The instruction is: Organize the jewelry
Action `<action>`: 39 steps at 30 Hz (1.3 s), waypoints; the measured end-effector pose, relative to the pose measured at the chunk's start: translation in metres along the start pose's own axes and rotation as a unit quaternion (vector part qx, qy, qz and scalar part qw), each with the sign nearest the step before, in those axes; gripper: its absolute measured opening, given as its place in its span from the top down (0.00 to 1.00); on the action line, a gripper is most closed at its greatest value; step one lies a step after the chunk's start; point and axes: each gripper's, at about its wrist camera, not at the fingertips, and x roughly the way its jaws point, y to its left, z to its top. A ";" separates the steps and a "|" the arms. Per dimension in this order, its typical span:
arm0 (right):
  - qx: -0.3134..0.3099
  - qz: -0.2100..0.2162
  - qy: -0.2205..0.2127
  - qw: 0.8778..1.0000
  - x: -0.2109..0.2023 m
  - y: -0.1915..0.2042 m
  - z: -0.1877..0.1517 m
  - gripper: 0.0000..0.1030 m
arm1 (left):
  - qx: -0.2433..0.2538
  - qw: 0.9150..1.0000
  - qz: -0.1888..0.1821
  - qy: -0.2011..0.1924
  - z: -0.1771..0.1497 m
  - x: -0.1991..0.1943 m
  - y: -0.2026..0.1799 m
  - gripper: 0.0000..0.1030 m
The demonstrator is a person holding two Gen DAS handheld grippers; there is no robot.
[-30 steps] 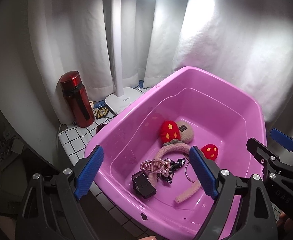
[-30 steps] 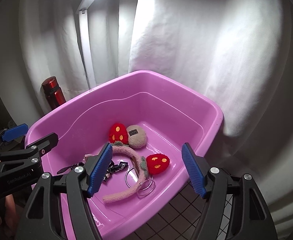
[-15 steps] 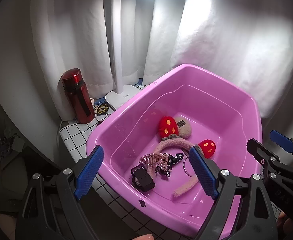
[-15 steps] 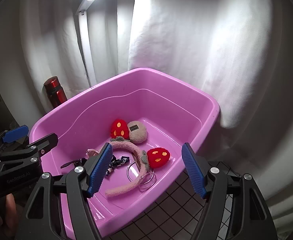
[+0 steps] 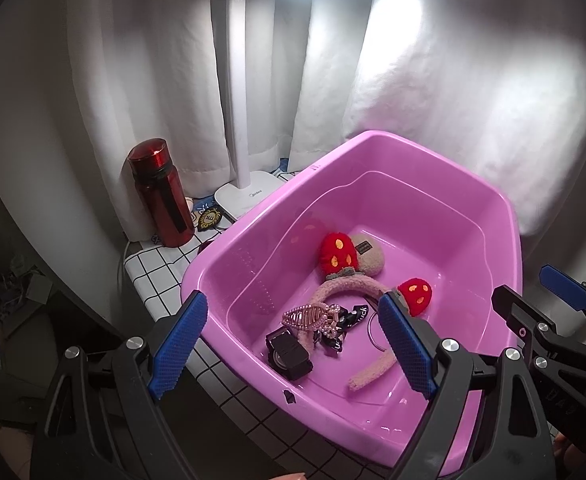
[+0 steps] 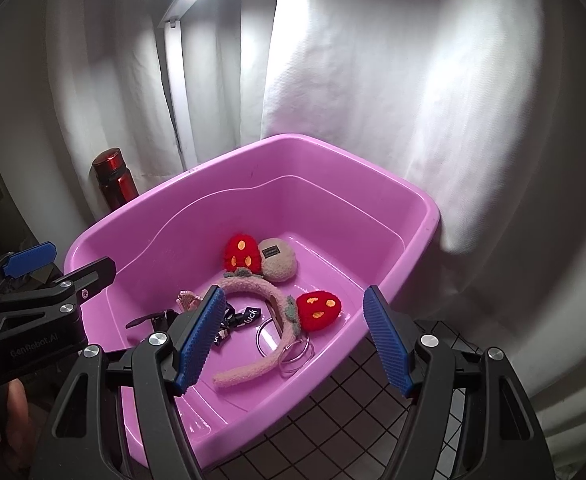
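A lamp [image 5: 237, 80] overhead glares on white curtains [image 5: 453, 80]; edges bend and darken, centre sharp

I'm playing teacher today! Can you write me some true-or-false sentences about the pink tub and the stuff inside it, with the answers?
1. The fuzzy headband lies inside the pink tub. True.
2. The left claw is squeezing the headband. False: its jaws are open and hold nothing.
3. A red bottle stands outside the tub, beside the white lamp base. True.
4. The tub is full of water. False: it holds hair accessories, such as a pink hair claw clip and metal rings.
5. The right claw is open and empty. True.
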 end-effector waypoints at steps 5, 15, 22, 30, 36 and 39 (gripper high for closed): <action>-0.002 0.000 -0.001 1.000 -0.001 0.000 0.000 0.33 | 0.000 1.000 0.000 -0.001 -0.001 -0.003 0.000 0.17; -0.004 0.001 -0.001 1.000 -0.002 0.001 -0.001 0.33 | 0.003 1.000 -0.002 0.000 0.000 -0.003 -0.001 0.17; -0.005 0.002 -0.001 1.000 -0.002 0.000 -0.001 0.33 | 0.003 1.000 -0.002 0.000 0.001 -0.003 -0.001 0.17; -0.005 0.002 0.000 1.000 -0.004 0.002 -0.002 0.33 | 0.002 1.000 -0.003 0.001 0.000 -0.003 0.000 0.17; -0.004 0.000 0.000 1.000 -0.003 0.002 -0.001 0.33 | 0.003 1.000 -0.003 -0.001 0.000 -0.003 0.001 0.17; -0.003 0.000 -0.001 1.000 -0.004 0.003 -0.001 0.33 | 0.001 1.000 -0.003 -0.001 0.000 -0.003 0.002 0.17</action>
